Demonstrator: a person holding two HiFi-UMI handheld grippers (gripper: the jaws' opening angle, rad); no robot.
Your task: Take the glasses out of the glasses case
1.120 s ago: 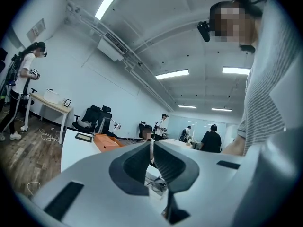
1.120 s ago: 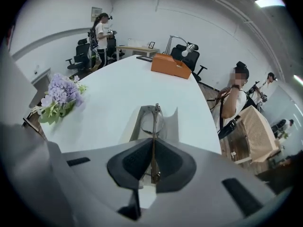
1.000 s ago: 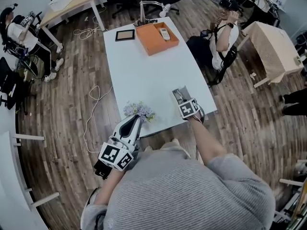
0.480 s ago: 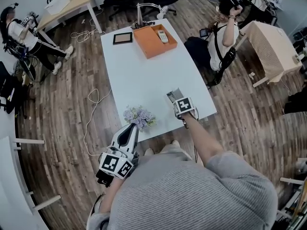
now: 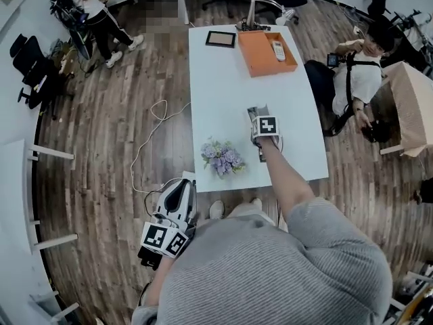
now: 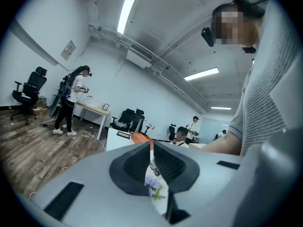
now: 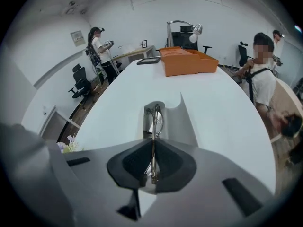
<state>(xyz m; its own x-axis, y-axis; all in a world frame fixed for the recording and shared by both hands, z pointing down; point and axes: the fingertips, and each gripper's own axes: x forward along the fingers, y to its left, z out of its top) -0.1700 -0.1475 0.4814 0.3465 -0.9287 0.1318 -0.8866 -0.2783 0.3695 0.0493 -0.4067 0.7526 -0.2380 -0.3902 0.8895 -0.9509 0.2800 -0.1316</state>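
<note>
**A:** Where is the right arm?

**B:** It is stretched out forward over the tabletop (image 5: pixel 216 80), bare forearm (image 5: pixel 287 181) nearly straight. The right hand-held gripper (image 7: pixel 152 148) is tipped steeply down at the near right part of the surface, its marker cube facing up.

**A:** And its jaws?

**B:** They are clamped on the glasses (image 7: pixel 155 115). The thin wire frame stands edgewise between the pads and runs on past the tips. Its far end lies over the open grey glasses case (image 7: pixel 177 122), which sits on the tabletop just ahead of the gripper. I cannot tell whether the frame touches the case.

**A:** The left arm?

**B:** It is bent and held low at the person's left side, short of the tabletop's near edge and above the wood floor. The left hand-held gripper (image 6: pixel 152 145) points about level toward the tabletop. Its tips are together with nothing between them.

**A:** Anything close to it?

**B:** A small bunch of purple flowers (image 5: pixel 222 158) stands near the tabletop's near edge, left of the right arm. An orange tray (image 5: pixel 264 49) sits at the far end, well apart from both grippers.
</note>
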